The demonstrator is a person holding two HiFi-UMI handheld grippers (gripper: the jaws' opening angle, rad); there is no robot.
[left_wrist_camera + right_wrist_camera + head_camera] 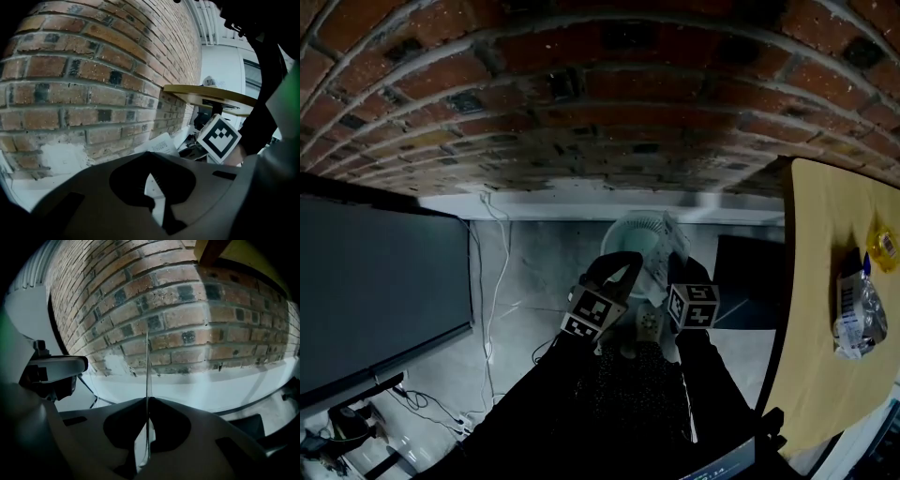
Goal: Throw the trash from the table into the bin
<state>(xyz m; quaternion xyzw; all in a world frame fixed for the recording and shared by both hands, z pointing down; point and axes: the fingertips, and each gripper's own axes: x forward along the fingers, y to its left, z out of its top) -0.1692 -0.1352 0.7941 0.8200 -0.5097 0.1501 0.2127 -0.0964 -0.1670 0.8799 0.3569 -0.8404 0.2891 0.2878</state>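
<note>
Lower centre of the head view: right gripper point(146, 400) clamped tight on a sheet of paper point(668, 246), seen edge-on and rising straight up from the tips in that gripper's own view. Just to its left, left gripper point(149, 154) with jaws together. The printed sheet shows just past its tips, but hard to say whether any of it is pinched there.

Beyond the sheet, toward upper centre: round white bin point(628, 230) on the pale floor against the brick wall point(581, 94), with the paper partly over its rim.

Along the right edge: yellow table point(811, 281), with a plastic bag point(860, 314) and a small yellow item point(884, 246) not yet cleared.

Step in hand, by the look of it: carrying the paper to the bin. Next: centre the sheet over the bin's mouth, open the jaws to drop it, then back to the table for the bag.
</note>
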